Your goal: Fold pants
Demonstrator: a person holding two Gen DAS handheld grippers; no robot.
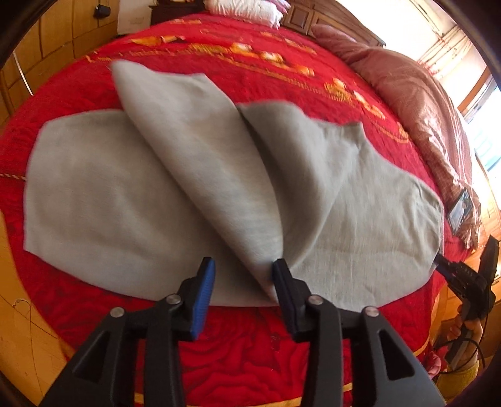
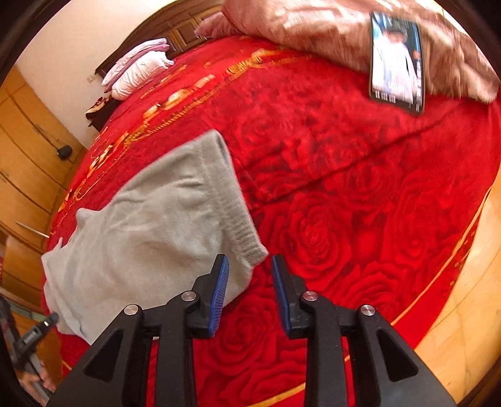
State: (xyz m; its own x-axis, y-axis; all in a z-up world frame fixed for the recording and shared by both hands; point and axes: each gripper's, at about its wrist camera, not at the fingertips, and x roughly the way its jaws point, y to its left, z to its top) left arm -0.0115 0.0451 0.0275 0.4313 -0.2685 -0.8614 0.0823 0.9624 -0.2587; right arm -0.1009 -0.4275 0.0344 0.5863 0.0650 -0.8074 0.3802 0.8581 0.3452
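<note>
Red rose-print bedspread [image 1: 244, 360], grey pants [image 1: 94, 200] spread across it, one leg folded over in a raised ridge, ribbed waistband by the right gripper [image 2: 250, 291]. Both claws apart, nothing clamped; left gripper's [image 1: 242, 297] right pad touches the ridge edge. Risk: that loose fold slumps or skews, so edges misalign. Fabric looks soft, slightly wrinkled.

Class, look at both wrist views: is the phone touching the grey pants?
Apart. The right wrist view shows the phone propped on the pink quilt, with bare red blanket between it and the grey pants.
</note>
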